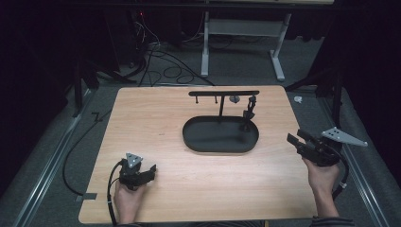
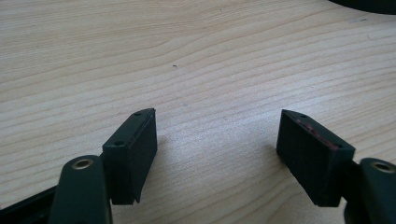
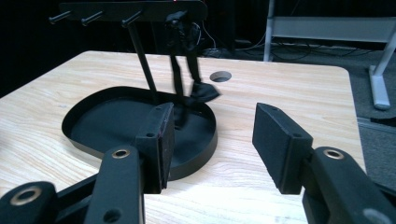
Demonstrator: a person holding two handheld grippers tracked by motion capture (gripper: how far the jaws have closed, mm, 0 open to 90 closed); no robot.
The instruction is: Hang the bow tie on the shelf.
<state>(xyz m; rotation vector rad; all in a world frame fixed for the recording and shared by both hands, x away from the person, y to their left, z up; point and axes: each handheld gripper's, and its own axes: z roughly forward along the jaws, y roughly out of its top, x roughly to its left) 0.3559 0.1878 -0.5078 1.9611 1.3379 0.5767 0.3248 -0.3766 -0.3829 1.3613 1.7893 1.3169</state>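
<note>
A black oval tray point(image 1: 208, 142) lies mid-table with an upright post carrying a pegged crossbar point(image 1: 223, 93), from whose right end a dark strap point(image 1: 249, 112) hangs into the tray.

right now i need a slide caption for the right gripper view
Open right gripper facing a black oval tray with a hook stand on a wooden table.

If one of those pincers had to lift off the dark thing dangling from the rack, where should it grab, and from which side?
Probably by its two hanging strands, just under the peg. The dark item dangles from the rack's crossbar, its lower end reaching into the black tray. The right gripper, jaws open, already faces it from the tray's right end, away from the centre post, so that side looks best.
</note>
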